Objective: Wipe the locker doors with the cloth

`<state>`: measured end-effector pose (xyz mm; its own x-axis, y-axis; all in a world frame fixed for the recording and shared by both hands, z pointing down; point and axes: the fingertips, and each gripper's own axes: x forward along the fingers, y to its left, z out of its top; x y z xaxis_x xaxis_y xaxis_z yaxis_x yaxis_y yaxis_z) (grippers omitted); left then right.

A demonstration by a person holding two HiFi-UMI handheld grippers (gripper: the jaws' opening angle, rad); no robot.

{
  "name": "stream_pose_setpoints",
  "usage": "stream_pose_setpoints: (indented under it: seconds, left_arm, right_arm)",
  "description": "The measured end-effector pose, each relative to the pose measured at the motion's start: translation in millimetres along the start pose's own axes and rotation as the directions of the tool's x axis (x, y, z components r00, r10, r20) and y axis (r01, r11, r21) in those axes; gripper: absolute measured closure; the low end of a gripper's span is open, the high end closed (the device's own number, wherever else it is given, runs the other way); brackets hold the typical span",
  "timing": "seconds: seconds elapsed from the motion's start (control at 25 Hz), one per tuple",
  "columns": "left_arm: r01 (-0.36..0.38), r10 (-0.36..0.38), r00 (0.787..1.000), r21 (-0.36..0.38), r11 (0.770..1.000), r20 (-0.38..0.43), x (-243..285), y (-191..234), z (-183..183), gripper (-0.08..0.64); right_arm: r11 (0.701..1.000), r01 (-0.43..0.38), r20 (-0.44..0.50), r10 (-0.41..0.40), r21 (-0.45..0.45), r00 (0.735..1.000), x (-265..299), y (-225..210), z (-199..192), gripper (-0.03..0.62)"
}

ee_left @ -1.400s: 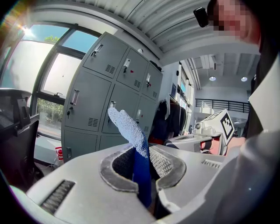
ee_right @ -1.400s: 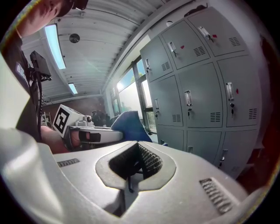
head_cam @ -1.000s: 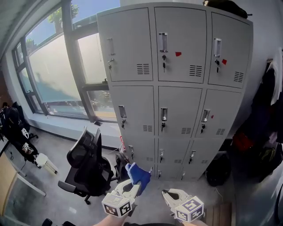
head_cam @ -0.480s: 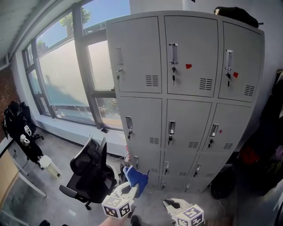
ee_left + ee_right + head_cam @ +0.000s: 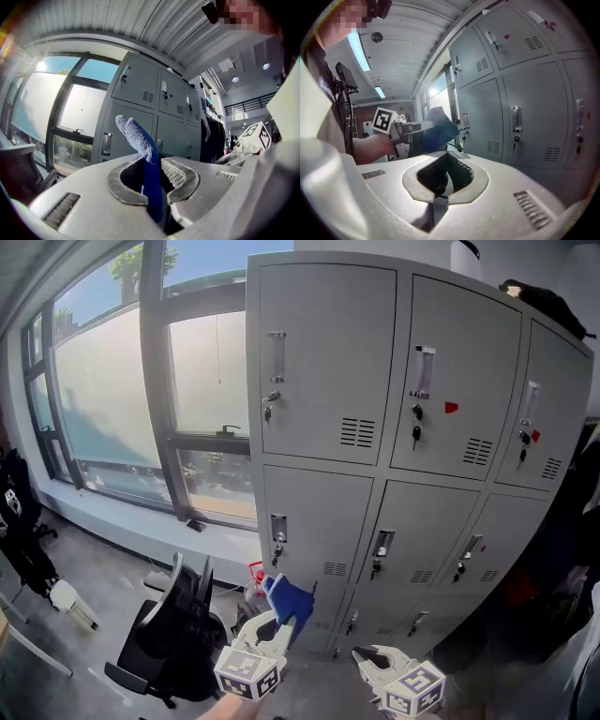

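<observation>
A grey bank of lockers [image 5: 375, 456] with handles, keys and vents fills the head view, all doors closed. My left gripper [image 5: 274, 629] is held low in front of the bottom row, shut on a blue cloth [image 5: 289, 600] that sticks up from its jaws. In the left gripper view the blue cloth [image 5: 140, 143] rises between the left gripper's [image 5: 152, 176] toothed jaws toward the lockers [image 5: 140, 110]. My right gripper [image 5: 372, 660] hangs beside it, lower right. The right gripper [image 5: 446, 161] has its jaws together with nothing held, and the lockers [image 5: 525, 112] stand to its right.
A black office chair [image 5: 169, 634] stands left of the lockers, under a large window [image 5: 112, 399]. Dark clothes and bags [image 5: 562, 587] hang at the right. A black item [image 5: 548, 301] lies on top of the lockers. A white object [image 5: 70, 601] lies on the floor at left.
The head view has moved closer to the lockers and swung left, so the doors look larger. Both grippers stay low in the view, the cloth still in the left one.
</observation>
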<state>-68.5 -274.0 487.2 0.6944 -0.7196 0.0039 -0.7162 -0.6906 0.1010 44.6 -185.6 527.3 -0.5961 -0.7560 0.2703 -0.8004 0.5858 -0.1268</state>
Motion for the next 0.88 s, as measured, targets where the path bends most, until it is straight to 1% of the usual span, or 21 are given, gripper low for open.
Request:
stream_pose_setpoints:
  seconds: [0.16, 0.24, 0.36, 0.48, 0.6, 0.72, 0.88]
  left_arm:
    - [0.028, -0.029, 1.000, 0.067, 0.997, 0.007, 22.8, 40.8, 28.6, 0.500]
    - [0.031, -0.033, 0.999, 0.088, 0.996, 0.018, 34.0, 54.4, 42.5, 0.500]
    - [0.024, -0.031, 0.998, 0.113, 0.993, 0.060, 48.2, 64.7, 68.0, 0.500]
    - [-0.011, -0.001, 0.994, 0.113, 0.994, 0.105, 55.6, 74.7, 92.5, 0.500]
    - [-0.058, 0.043, 0.990, 0.107, 0.993, 0.136, 57.9, 80.3, 109.6, 0.500]
    - [-0.082, 0.064, 0.987, 0.120, 0.989, 0.145, 62.5, 75.5, 115.4, 0.500]
    - [-0.090, 0.071, 0.989, 0.152, 0.984, 0.128, 69.4, 66.7, 117.9, 0.500]
  right_arm:
    - [1.000, 0.000, 0.042, 0.001, -0.027, 0.999, 47.7, -4.4, 58.1, 0.586]
    - [0.999, -0.023, 0.057, 0.025, -0.027, 0.998, 65.2, -3.1, 81.1, 0.586]
    - [0.997, -0.082, 0.073, 0.083, -0.011, 0.994, 83.2, -2.5, 107.5, 0.586]
    - [0.990, -0.140, 0.064, 0.141, -0.021, 0.988, 94.2, -2.4, 125.1, 0.586]
    - [0.983, -0.173, 0.044, 0.176, -0.068, 0.983, 96.8, -7.3, 137.9, 0.586]
    - [0.977, -0.192, 0.047, 0.197, -0.095, 0.979, 94.1, -17.8, 149.4, 0.586]
    - [0.972, -0.219, 0.063, 0.224, -0.086, 0.973, 93.9, -28.2, 158.7, 0.586]
